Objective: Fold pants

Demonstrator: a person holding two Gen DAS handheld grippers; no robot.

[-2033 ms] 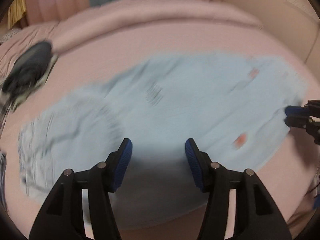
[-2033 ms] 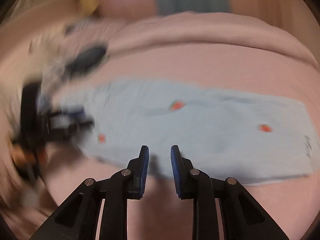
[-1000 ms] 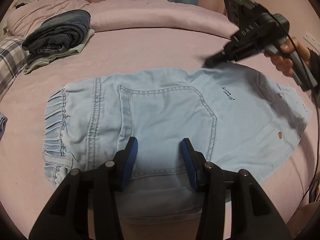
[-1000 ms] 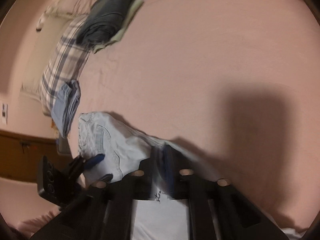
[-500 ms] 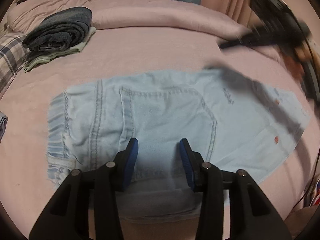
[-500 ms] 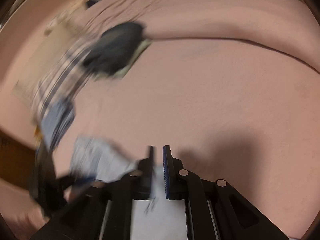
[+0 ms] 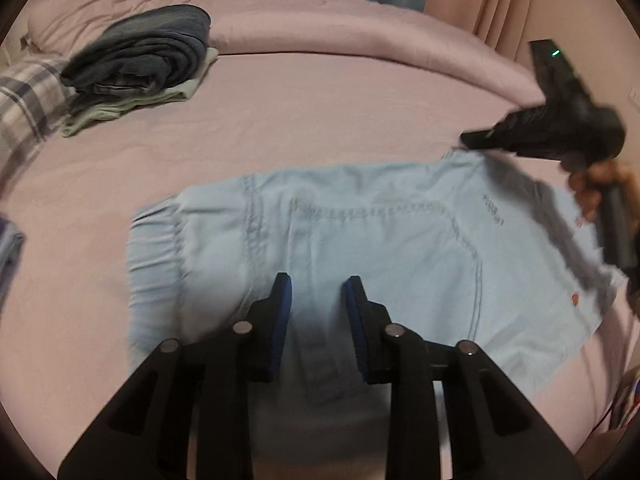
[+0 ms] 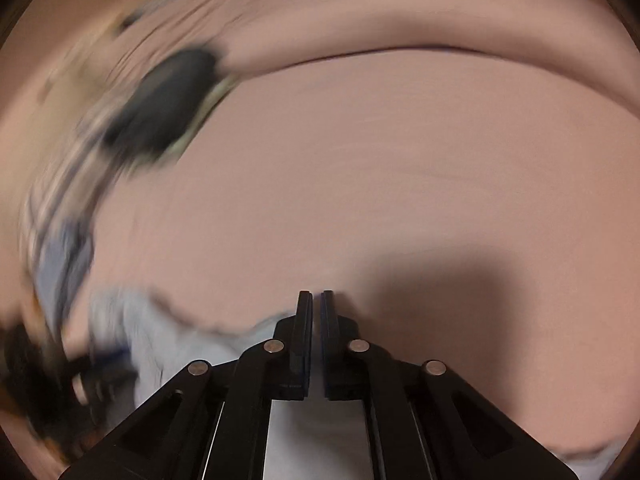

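Note:
Light blue denim pants lie flat on the pink bed, waistband to the left, legs to the right. My left gripper is open just above the pants' near edge, holding nothing. My right gripper is shut on the far edge of the pants' leg end; cloth shows beneath its jaws. In the left wrist view the right gripper sits at the far right corner of the pants, held by a hand. The right wrist view is motion-blurred.
A folded stack of dark jeans and pale green cloth sits at the back left, also blurred in the right wrist view. A plaid pillow is at the left edge. A pink duvet roll runs along the back.
The right gripper swung from the near side to the pants' far right corner and closed on the cloth. The left gripper narrowed slightly and stayed over the near edge.

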